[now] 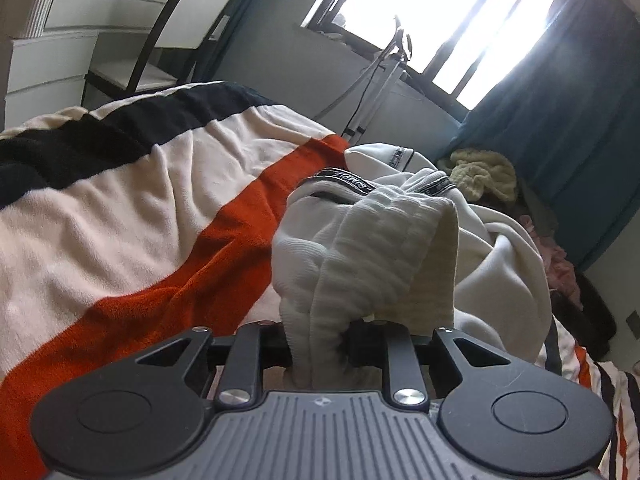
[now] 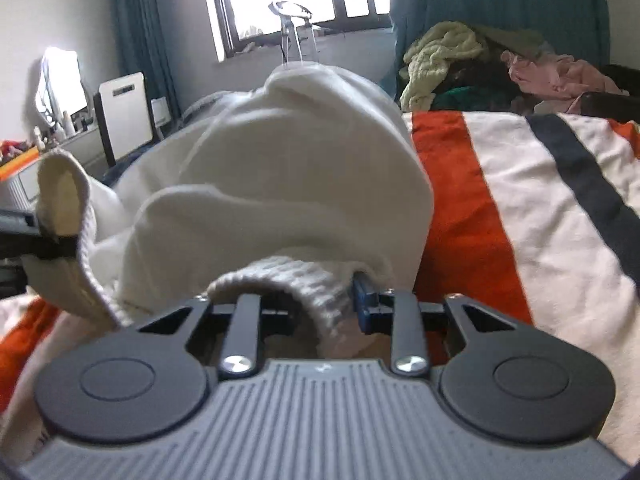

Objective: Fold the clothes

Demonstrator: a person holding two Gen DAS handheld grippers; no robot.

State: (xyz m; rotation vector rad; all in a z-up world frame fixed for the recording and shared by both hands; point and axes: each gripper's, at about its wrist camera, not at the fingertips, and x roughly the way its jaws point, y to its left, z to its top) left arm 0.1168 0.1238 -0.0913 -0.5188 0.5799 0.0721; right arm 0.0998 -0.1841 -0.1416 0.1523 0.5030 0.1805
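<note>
Garment gripped at two ribbed edges, above a striped bed.

Cream-white sweatshirt with ribbed hem and black lettered tape trim (image 1: 384, 240) bunched over the orange, white and black striped plush blanket (image 1: 132, 216), filling the centre of both wrist views. Left gripper (image 1: 332, 344) clamped tight on a gathered ribbed band, cloth rising toward 12 o'clock; same gripper (image 2: 44, 248) seen at 9 o'clock in the right view, pinching a ribbed loop. Right gripper (image 2: 320, 304) nearly closed on another ribbed band, blue finger pad (image 2: 364, 300) pressed against the knit. Heap of yellow and pink laundry (image 2: 480, 64) at 1 o'clock, beyond the blanket.
</note>
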